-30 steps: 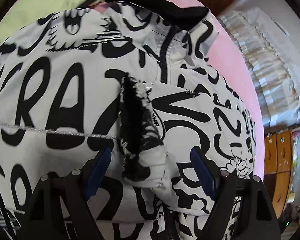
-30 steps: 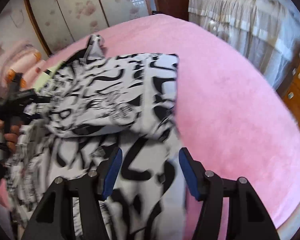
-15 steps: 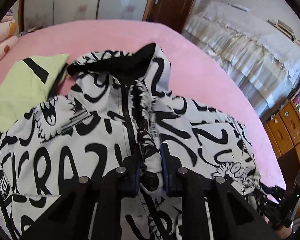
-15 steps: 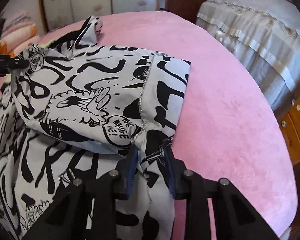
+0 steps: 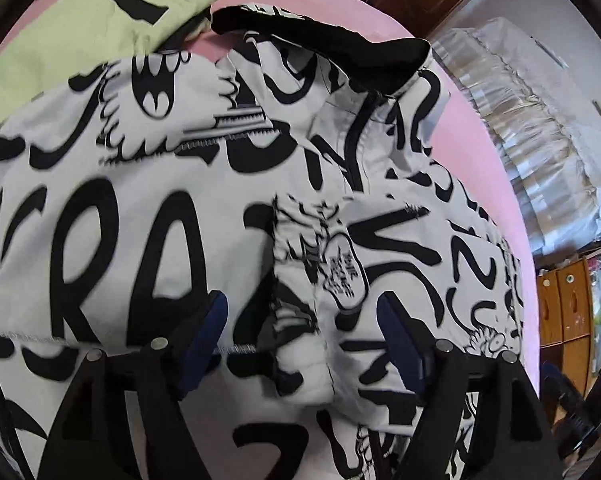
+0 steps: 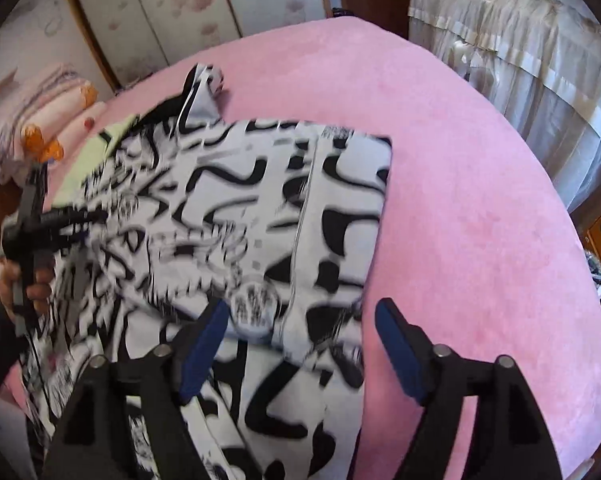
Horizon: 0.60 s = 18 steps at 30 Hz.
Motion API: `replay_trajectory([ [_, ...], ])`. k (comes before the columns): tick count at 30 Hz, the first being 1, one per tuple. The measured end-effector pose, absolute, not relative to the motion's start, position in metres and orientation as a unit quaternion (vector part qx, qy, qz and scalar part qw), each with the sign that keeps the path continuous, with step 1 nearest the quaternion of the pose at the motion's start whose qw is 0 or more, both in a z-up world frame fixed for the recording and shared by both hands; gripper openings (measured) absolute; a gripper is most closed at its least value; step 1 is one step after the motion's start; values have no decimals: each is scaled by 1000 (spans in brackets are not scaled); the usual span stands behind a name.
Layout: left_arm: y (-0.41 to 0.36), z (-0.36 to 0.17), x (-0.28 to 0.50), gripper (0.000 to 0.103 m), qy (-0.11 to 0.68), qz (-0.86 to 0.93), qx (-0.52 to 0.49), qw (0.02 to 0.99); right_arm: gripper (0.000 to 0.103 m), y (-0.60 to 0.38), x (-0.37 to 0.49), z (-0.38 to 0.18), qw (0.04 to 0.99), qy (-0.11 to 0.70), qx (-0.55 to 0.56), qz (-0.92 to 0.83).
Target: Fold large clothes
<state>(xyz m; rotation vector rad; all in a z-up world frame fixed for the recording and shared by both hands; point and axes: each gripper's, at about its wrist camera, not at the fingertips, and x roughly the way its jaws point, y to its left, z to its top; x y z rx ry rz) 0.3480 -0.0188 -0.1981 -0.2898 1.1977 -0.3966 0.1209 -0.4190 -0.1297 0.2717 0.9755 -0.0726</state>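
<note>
Two grippers, my left gripper (image 5: 302,322) and right gripper (image 6: 300,334), hang wide open, holding nothing. My puffy black-and-white jacket (image 6: 260,208) lies partly folded on the fuzzy pink bed (image 6: 480,200). Its smooth cloth may slide, so the folded sleeve (image 5: 320,280) could flop open.

Large black letters "RA" were read on the white printed jacket (image 5: 148,208) at the left of the left wrist frame, cut off on both sides. Small lettering inside a bubble-shaped patch (image 5: 342,276) near centre was too blurred to be read.
</note>
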Motion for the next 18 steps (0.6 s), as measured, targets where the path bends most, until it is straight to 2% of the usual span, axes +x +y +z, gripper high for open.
replay_trajectory([
  [6, -43, -208, 368, 76, 571, -173, -89, 797, 77, -477, 198, -151, 854, 476, 197, -76],
  [7, -45, -208, 368, 71, 568, -173, -82, 800, 77, -482, 208, -157, 850, 481, 201, -79],
  [8, -49, -207, 368, 52, 565, -173, -75, 803, 77, -492, 225, -167, 841, 491, 210, -87],
  [9, -53, -208, 370, 39, 567, -177, -71, 802, 77, -498, 236, -175, 835, 497, 219, -92],
  [10, -59, -208, 372, 28, 570, -169, -62, 802, 76, -503, 244, -183, 829, 502, 230, -94],
  [11, -61, -208, 374, 22, 570, -162, -51, 804, 72, -507, 250, -190, 824, 503, 243, -93],
  [12, -63, -205, 374, 19, 563, -162, -42, 809, 48, -507, 254, -195, 822, 505, 246, -87],
  [13, -64, -203, 373, 16, 555, -166, -40, 814, 1, -505, 257, -197, 823, 510, 238, -82],
  [18, -64, -213, 372, 17, 551, -167, -30, 817, 3, -498, 255, -196, 838, 500, 192, -104],
])
